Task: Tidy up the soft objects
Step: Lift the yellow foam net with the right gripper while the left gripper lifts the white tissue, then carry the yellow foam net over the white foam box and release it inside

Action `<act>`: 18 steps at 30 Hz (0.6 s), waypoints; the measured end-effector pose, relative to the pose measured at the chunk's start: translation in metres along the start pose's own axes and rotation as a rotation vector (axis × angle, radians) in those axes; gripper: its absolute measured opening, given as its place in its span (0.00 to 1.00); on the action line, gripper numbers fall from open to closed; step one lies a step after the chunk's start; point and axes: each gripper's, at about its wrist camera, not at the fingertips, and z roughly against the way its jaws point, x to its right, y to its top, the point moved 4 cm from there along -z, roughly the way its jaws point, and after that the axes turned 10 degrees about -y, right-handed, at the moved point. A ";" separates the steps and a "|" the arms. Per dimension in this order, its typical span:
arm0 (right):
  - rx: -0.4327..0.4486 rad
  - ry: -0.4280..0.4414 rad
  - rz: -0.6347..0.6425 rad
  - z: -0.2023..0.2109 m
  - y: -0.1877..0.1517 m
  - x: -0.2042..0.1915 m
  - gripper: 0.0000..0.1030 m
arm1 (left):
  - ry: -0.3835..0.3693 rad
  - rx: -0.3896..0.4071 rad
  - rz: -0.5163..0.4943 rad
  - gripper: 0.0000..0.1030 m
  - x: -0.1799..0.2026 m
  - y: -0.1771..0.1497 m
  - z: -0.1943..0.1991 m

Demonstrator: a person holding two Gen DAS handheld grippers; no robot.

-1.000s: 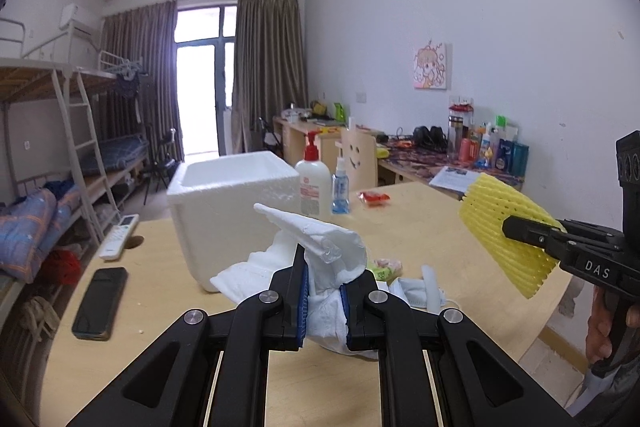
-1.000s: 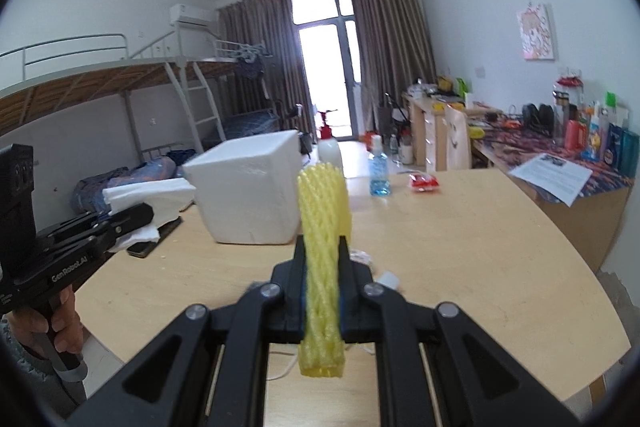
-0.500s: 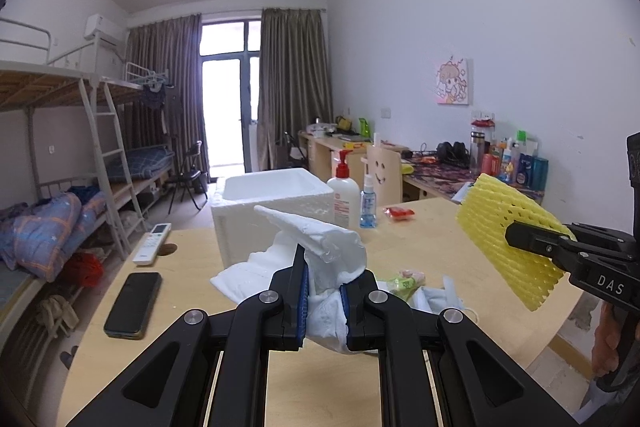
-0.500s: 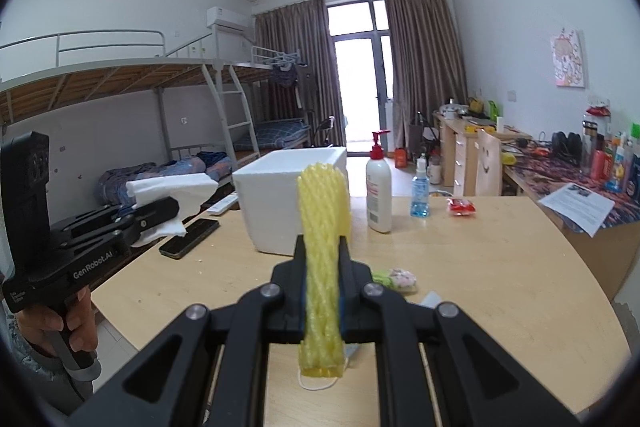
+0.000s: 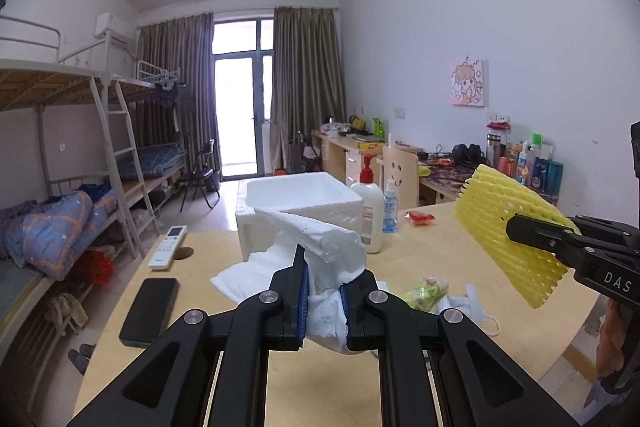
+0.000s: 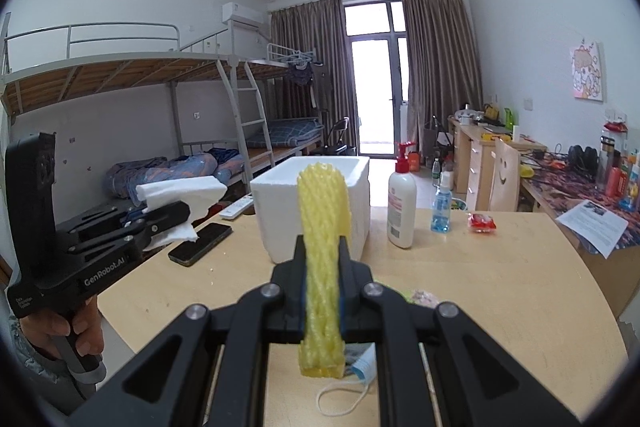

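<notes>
Right gripper point(image 6: 323, 289) pinches upright yellow foam net point(image 6: 323, 227); left gripper point(image 5: 324, 301) clamps crumpled white cloth point(image 5: 320, 247).

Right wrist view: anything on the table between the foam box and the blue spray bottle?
Yes: the white pump lotion bottle stands between the foam box and the blue spray bottle. The right wrist view shows it.

Open-topped foam box point(image 6: 320, 203) stands unobstructed ahead; lotion bottle point(image 6: 401, 207) just beside.
</notes>
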 end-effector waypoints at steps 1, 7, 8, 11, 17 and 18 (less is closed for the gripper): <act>0.000 0.003 0.000 -0.001 0.001 -0.001 0.13 | 0.002 0.003 0.000 0.13 -0.002 0.002 -0.001; 0.000 0.012 0.011 -0.013 0.015 -0.004 0.13 | 0.012 0.008 0.002 0.13 -0.012 0.013 -0.005; 0.000 0.012 0.012 -0.014 0.016 -0.005 0.13 | 0.012 0.011 0.002 0.13 -0.014 0.015 -0.006; -0.001 0.017 0.019 -0.019 0.023 -0.007 0.13 | 0.017 0.016 0.001 0.13 -0.017 0.022 -0.008; -0.011 0.034 0.029 -0.031 0.034 -0.012 0.13 | 0.023 0.025 -0.002 0.13 -0.023 0.033 -0.015; -0.017 0.038 0.029 -0.034 0.036 -0.012 0.13 | 0.021 0.027 -0.004 0.13 -0.024 0.034 -0.016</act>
